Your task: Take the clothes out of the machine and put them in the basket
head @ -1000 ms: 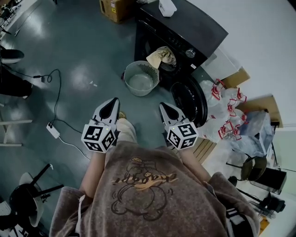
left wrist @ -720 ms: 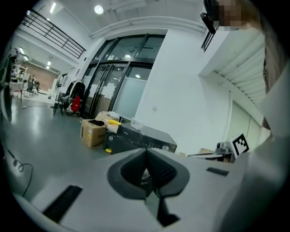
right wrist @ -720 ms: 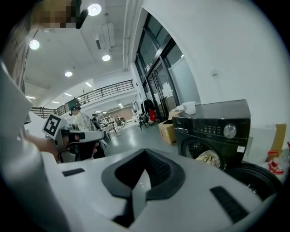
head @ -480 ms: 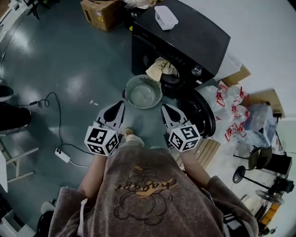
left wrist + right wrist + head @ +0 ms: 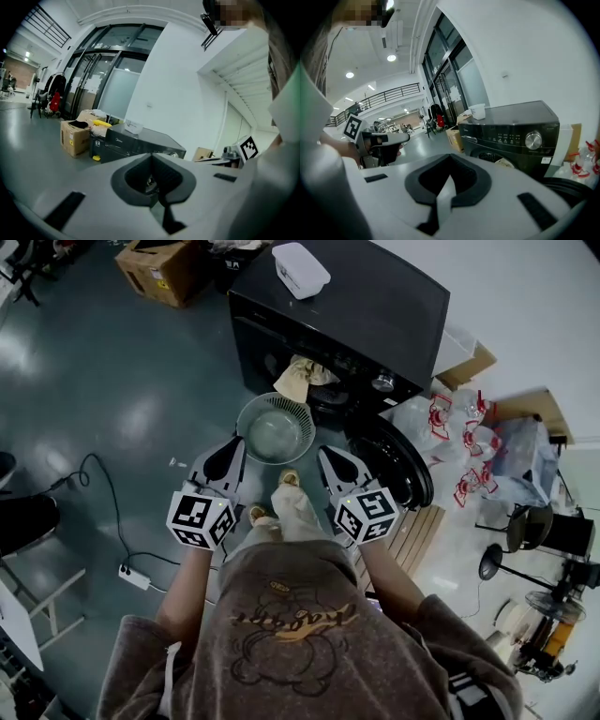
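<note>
Floor basket just ahead btwn L tool, R tool.

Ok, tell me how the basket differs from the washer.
The basket is round, pale and low; the washer is boxy, black and taller. The basket opens upward and looks empty; the washer opens at the front, its door swung open, with a cloth hanging from the opening. Both stand on the floor, side by side.
</note>
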`<state>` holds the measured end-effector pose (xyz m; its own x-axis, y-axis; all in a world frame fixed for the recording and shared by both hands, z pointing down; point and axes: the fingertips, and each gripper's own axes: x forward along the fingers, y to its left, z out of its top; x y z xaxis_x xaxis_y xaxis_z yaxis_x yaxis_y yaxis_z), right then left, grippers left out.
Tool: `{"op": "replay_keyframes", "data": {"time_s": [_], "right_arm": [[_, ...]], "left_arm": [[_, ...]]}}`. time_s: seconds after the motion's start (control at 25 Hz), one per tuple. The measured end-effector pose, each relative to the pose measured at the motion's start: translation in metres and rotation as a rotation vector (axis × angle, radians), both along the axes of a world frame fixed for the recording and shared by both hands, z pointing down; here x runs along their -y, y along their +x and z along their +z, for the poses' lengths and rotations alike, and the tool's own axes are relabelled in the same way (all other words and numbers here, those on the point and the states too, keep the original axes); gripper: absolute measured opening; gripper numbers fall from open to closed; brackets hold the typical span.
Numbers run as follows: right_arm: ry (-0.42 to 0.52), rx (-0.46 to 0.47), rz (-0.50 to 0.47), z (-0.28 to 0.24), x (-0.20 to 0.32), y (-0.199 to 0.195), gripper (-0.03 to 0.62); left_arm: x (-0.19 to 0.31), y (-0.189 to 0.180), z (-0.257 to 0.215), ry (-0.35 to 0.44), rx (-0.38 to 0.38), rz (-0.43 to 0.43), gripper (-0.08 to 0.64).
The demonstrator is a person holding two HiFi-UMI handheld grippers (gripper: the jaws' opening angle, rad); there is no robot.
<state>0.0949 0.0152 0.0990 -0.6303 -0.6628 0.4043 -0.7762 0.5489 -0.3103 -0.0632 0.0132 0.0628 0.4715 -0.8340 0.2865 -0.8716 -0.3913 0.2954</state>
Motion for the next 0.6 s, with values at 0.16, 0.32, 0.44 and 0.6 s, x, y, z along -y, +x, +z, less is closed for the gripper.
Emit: {"op": "replay_keyframes", "data": {"time_s": [0.16, 0.32, 0.44, 0.6], "right_arm": [[-0.015, 0.02, 0.034, 0.014, 0.032, 0.014, -0.002], [-0.035, 0.037, 0.056, 0.033, 0.065, 0.025, -0.003], [-0.049, 0.04, 0.072, 0.053, 0.088, 0.028, -0.002], [-0.065, 0.034, 0.109, 0.091, 0.107, 0.025, -0.002]], "left_arm": [[0.033, 0.01, 0.011, -0.004, 0.015, 0.018, 0.005], [0.067, 0.022, 0.024, -0.007, 0.022, 0.029, 0.005], [0.094, 0.032, 0.042, -0.014, 0.021, 0.068, 0.005], [0.126, 0.041, 0.077, -0.03, 0.011, 0.129, 0.005]]}}
